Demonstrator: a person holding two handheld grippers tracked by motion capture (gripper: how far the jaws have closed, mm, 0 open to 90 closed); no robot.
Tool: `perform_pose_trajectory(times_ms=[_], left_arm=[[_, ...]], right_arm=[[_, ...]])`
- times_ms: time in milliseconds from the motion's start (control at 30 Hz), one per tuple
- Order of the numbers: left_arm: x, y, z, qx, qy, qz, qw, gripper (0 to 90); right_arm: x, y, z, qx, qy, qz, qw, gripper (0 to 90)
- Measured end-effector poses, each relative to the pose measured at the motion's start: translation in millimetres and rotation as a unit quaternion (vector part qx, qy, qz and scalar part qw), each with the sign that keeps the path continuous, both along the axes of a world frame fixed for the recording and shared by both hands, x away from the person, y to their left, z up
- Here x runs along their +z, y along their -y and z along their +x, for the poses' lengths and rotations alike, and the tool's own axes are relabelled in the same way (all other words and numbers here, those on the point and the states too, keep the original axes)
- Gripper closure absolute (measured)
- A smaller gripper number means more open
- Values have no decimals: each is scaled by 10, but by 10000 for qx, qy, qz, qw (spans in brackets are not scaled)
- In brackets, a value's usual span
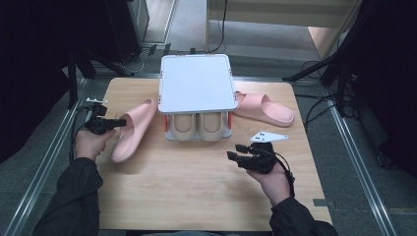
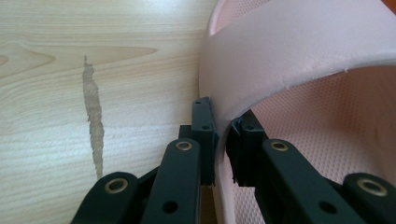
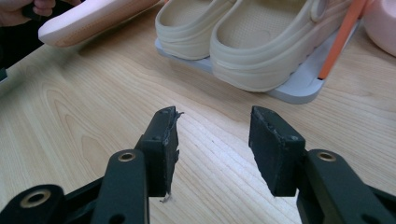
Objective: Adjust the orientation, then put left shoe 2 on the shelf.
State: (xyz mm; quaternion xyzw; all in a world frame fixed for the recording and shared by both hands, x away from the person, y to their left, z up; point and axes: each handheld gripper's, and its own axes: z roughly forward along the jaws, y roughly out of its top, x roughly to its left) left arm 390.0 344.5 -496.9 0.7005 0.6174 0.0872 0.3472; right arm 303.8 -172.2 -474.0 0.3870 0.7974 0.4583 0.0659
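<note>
- Left gripper (image 2: 220,140): jaws clamped on strap edge of pink foam slide sandal (image 1: 132,129), centre-left of high view.
- Right gripper (image 3: 212,144): jaws apart, empty, over wooden table (image 1: 196,187), lower right.

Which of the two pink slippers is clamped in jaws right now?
The pink slipper left of the rack: the left gripper pinches its strap edge. The other pink slipper lies untouched right of the rack.

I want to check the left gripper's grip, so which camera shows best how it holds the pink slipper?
The left gripper view: the left gripper pinches the pink slipper strap edge, one jaw each side. The high view shows both small from above; the right gripper view catches the slipper's sole.
</note>
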Motion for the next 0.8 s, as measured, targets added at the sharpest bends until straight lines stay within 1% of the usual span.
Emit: perform_pose_trajectory(times_ms=[67, 133, 200, 400, 433, 500, 633, 667, 800], left_arm=[[2, -8, -20, 53, -56, -22, 10000, 824], [8, -26, -42, 97, -103, -95, 9999, 827], [17, -38, -66, 111, -95, -115, 9998, 827], [45, -59, -161, 147, -155, -102, 9997, 822], [51, -62, -171, 146, -165, -76, 9997, 822], [63, -64, -183, 190, -196, -92, 9996, 822], [104, -56, -184, 247, -223, -76, 9994, 822], [115, -52, -175, 244, -228, -55, 9994, 823], [152, -43, -120, 295, -270, -85, 9992, 823]], right_arm=[[-1, -16, 15, 43, 7, -7, 10000, 530], [0, -34, 30, 68, 7, 6, 10000, 530], [0, -51, 43, 113, 18, 4, 9999, 530], [10, -104, 95, 191, 7, 39, 9998, 530], [12, -111, 106, 215, 30, 37, 9998, 530], [17, -132, 118, 255, 32, 40, 9997, 530], [24, -162, 131, 291, 3, 38, 9996, 530], [24, -165, 134, 291, 15, 62, 9996, 530], [21, -159, 147, 283, -4, 105, 9995, 530]])
